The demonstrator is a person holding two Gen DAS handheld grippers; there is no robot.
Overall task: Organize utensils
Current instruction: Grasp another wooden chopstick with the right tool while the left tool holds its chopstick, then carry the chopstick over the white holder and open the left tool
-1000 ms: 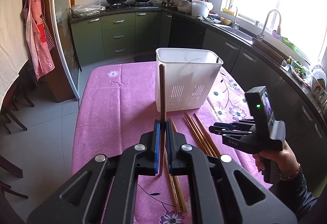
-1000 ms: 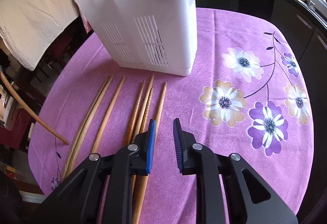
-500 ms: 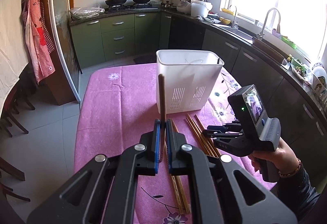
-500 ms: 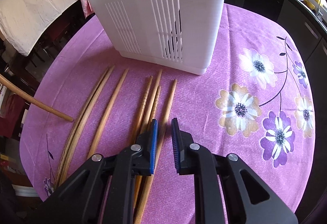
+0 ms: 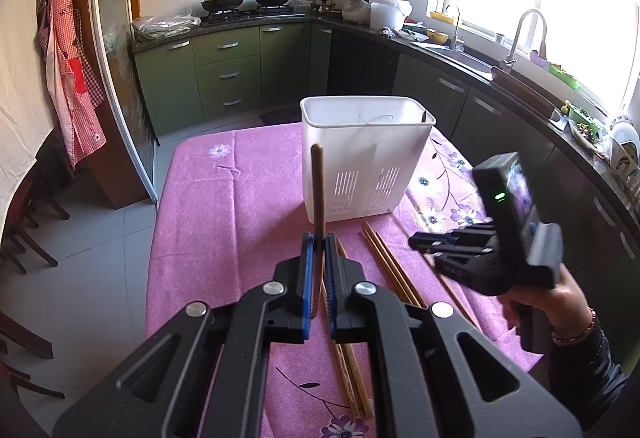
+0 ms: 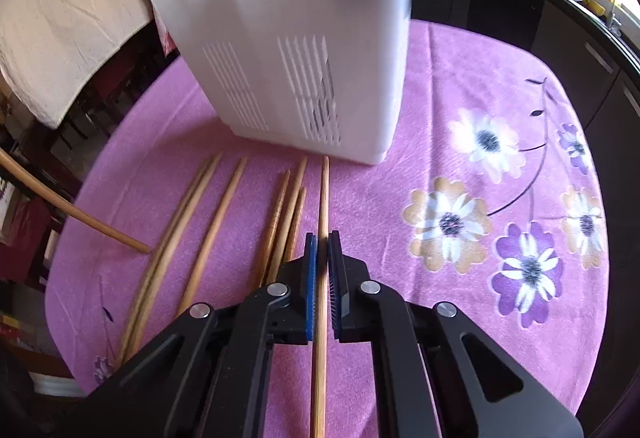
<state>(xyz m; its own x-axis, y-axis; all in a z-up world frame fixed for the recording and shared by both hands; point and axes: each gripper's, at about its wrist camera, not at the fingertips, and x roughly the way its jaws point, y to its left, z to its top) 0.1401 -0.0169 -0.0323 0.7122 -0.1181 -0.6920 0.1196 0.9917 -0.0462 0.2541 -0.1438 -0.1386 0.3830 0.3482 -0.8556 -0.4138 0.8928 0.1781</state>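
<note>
My left gripper [image 5: 316,242] is shut on a brown chopstick [image 5: 318,190] that stands upright above the table, in front of the white slotted utensil holder [image 5: 364,162]. My right gripper [image 6: 322,238] is low over the pink cloth, its jaws closed around a light wooden chopstick [image 6: 323,198] that points at the holder [image 6: 288,38]. Several more chopsticks [image 6: 208,230] lie side by side to its left. The left gripper's chopstick [image 6: 72,212] shows at the left edge of the right wrist view. The right gripper [image 5: 424,244] also shows in the left wrist view.
A pink flowered tablecloth [image 5: 224,222] covers the oval table. Green kitchen cabinets [image 5: 224,74], a stove with pans and a sink counter [image 5: 480,66] stand beyond. Chairs [image 5: 24,222] stand at the left of the table.
My right gripper has moved right over the rightmost chopstick and its jaws have closed around it. My left gripper has kept its chopstick and barely moved.
</note>
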